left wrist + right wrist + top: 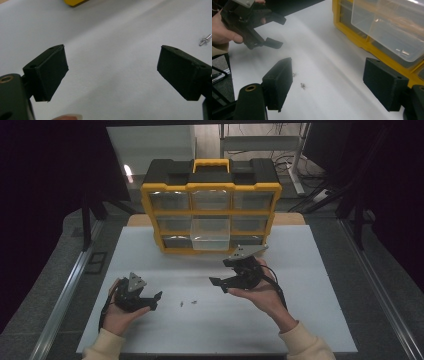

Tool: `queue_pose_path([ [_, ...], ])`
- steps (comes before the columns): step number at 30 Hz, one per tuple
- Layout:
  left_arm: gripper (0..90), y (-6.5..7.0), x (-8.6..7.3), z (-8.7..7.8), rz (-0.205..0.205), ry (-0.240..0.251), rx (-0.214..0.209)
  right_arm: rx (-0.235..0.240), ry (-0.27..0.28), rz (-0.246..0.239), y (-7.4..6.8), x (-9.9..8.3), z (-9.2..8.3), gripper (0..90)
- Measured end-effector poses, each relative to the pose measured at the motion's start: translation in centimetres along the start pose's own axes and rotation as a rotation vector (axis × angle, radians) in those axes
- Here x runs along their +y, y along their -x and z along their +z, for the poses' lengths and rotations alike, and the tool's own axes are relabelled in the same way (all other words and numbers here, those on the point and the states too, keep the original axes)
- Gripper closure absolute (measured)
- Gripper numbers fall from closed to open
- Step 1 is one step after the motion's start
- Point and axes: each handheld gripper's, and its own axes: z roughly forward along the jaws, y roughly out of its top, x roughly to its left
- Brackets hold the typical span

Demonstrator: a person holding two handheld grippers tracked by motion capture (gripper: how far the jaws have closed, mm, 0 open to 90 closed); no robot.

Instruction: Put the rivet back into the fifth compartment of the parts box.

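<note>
With both grippers low over the white counter (pixel 300 320), no grip anywhere. Left gripper (pixel 152 301): fingers (pixel 48 72) spread wide, nothing between, only bare counter in the gap. Right gripper (pixel 218 285): fingers (pixel 278 83) also spread wide, empty, tips aimed toward the left gripper.

Two small screws (pixel 187 303) on the counter, lying in the space between the two sets of fingers, just beyond the left tips and below-left of the right tips. Clear of both, no contact. In the right gripper view, one screw right by the left-hand finger's upper edge, the other inside the gap, nearer that same finger (pixel 302 85). In the left gripper view, one screw (pixel 205 40) above and outboard of the right-hand finger, at the frame edge.

Yellow-and-black organiser (pixel 210 205) upright at the far side of the counter, well beyond the left fingers, just behind the right gripper. Bottom-middle clear drawer (pixel 210 234) pulled out toward the right gripper, other drawers flush. In the right gripper view, drawer above the right-hand finger, a few small metal parts (pixel 403 52) visible through its floor; can't tell exactly what.

Left gripper visible in the right gripper view beyond the left-hand finger, held in a hand (pixel 222 31).
</note>
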Motion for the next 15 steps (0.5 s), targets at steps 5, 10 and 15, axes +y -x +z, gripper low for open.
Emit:
queue_pose_path([
  [5,10.1,0.0,0.0,0.0,0.001,0.002,0.001,0.007,-0.013,-0.005,-0.3,-0.3,0.5,24.2],
  [10,10.1,0.0,0.0,0.0,0.003,0.0,0.001,0.012,-0.026,-0.008,-0.7,-0.7,1.1,24.3],
  [15,10.1,0.1,0.1,0.0,0.002,0.004,0.0,0.023,-0.061,-0.016,-1.3,-1.6,2.3,24.2],
])
